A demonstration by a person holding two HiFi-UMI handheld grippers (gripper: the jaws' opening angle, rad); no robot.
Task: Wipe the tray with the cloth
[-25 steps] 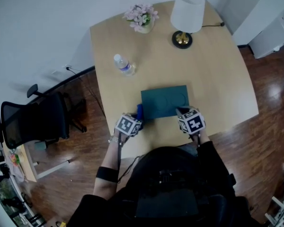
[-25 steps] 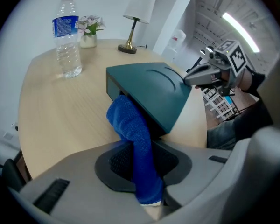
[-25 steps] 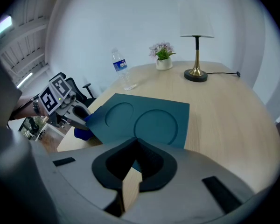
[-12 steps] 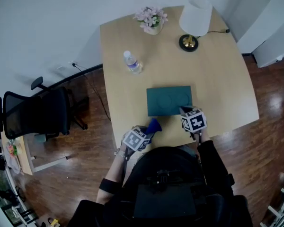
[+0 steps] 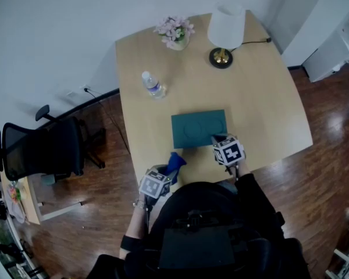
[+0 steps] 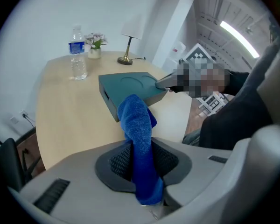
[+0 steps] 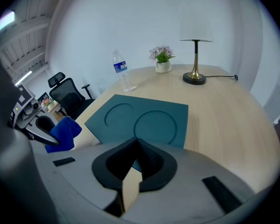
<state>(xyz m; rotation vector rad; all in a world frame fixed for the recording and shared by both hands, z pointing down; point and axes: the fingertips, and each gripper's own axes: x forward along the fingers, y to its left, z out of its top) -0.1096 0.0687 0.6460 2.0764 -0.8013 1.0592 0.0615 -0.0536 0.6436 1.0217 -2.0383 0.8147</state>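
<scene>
Left gripper [image 6: 141, 164] is clamped on the blue cloth [image 6: 137, 120]: its two pads press on a bunched fold, and the free end stands out past the jaws toward the tray [image 6: 130, 84]. In the head view the cloth sits off the tray's near left corner, by the near edge of the table [image 5: 262, 97], close to the tray but clear of it.

The right gripper [image 7: 133, 146] has its jaws drawn together at the tips, with nothing caught between them that I can see. The tips sit at the tray's near right corner. From the left gripper view they seem to rest on the top edge, which I take as pinning the tray in place. I cannot say how hard they press.

The dark green tray lies flat in the near middle of the table, its two round recesses facing up and bare.

Judging by this, the step in hand is bringing the cloth to the tray, and no wiping has begun. The next move calls for carrying the cloth far and to the right until it is over the tray. It must then come down so the loose end lies on the surface, and sweep across both recesses. The right gripper should hold its place so the tray does not slide.
</scene>
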